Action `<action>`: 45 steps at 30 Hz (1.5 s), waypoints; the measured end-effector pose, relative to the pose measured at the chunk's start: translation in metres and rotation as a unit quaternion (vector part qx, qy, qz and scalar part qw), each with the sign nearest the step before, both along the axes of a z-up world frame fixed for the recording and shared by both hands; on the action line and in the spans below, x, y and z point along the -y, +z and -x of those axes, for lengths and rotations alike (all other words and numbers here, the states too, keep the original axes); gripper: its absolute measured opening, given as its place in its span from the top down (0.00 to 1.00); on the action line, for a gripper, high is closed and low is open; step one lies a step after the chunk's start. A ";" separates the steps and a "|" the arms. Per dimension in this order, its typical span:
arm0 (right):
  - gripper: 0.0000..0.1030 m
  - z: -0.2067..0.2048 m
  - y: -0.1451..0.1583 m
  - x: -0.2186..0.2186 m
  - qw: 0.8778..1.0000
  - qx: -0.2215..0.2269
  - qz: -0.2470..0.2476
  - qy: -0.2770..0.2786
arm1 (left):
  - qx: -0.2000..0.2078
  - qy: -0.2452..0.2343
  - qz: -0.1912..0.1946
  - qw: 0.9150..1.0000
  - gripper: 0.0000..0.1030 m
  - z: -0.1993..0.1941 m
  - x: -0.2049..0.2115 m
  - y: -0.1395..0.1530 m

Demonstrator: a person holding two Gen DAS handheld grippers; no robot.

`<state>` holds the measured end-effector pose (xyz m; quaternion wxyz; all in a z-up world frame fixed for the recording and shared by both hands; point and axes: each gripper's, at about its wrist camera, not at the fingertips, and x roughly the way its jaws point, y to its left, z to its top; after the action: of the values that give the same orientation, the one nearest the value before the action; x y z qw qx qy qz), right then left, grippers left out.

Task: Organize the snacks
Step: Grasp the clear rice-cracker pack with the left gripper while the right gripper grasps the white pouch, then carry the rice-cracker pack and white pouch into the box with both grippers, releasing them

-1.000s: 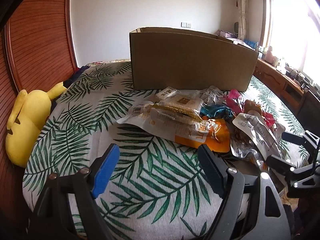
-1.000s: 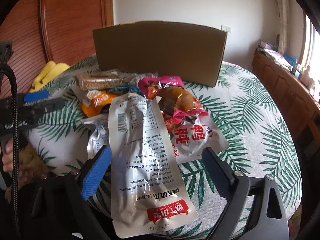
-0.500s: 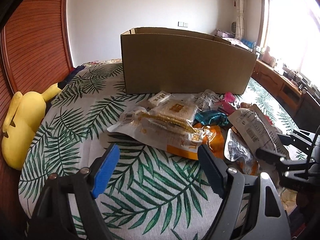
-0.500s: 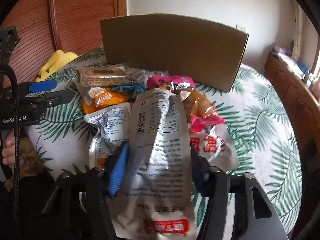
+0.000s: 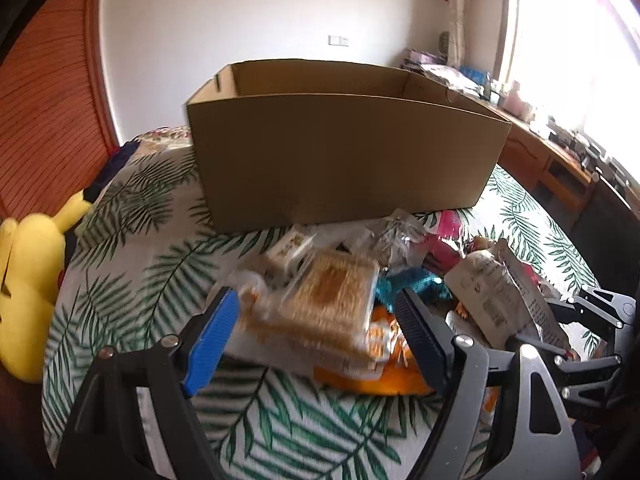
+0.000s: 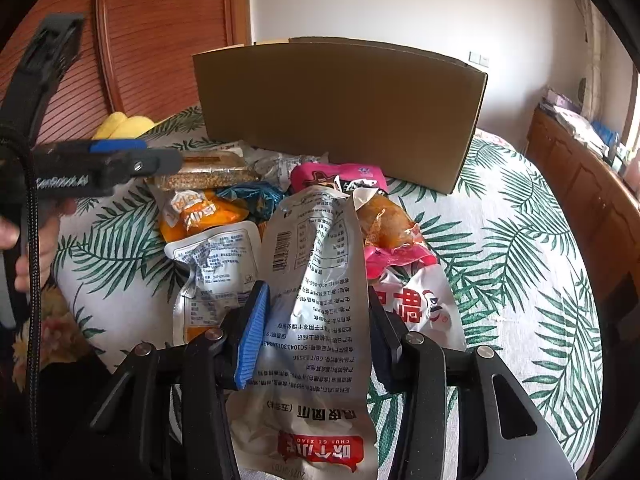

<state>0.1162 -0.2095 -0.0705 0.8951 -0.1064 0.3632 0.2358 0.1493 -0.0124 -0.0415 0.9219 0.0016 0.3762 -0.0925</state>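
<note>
A pile of snack packets lies on a leaf-print bed in front of an open cardboard box (image 5: 344, 152), which also shows in the right wrist view (image 6: 340, 108). My right gripper (image 6: 316, 332) is shut on a silver foil snack pouch (image 6: 316, 280) and holds it lifted; the pouch shows at right in the left wrist view (image 5: 504, 300). My left gripper (image 5: 316, 328) is open, its jaws on either side of a clear pack of sesame bars (image 5: 332, 300) atop an orange packet (image 5: 380, 376). The left gripper shows in the right wrist view (image 6: 132, 156).
A yellow plush toy (image 5: 28, 284) lies at the bed's left edge by the wooden headboard (image 5: 44, 80). Pink (image 6: 336, 176), white (image 6: 216, 256) and teal (image 6: 248, 196) packets lie in the pile. A wooden cabinet (image 6: 580, 184) stands to the right.
My right gripper closed on the silver pouch and lifted it. My left gripper moved forward until its open jaws flank the sesame bar pack.
</note>
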 end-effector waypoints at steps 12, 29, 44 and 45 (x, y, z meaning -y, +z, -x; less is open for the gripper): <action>0.50 -0.009 0.001 -0.015 0.999 0.004 0.033 0.007 | -0.082 -0.056 -0.041 0.994 0.35 -0.042 0.015 -0.015; 0.59 -0.023 0.004 -0.003 1.000 -0.008 0.001 0.016 | -0.061 -0.061 -0.022 0.996 0.56 -0.024 0.007 -0.011; 1.00 -0.007 0.041 -0.015 0.999 0.026 -0.014 0.045 | -0.028 -0.062 0.009 0.998 0.56 0.000 0.001 0.007; 1.00 -0.006 0.040 -0.017 0.999 0.029 -0.010 0.045 | -0.026 -0.063 0.010 0.998 0.56 0.001 0.002 0.009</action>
<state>0.1222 -0.1926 -0.0300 0.8948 -0.1205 0.3295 0.2762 0.1484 -0.0142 -0.0329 0.9040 0.0141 0.3985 -0.1543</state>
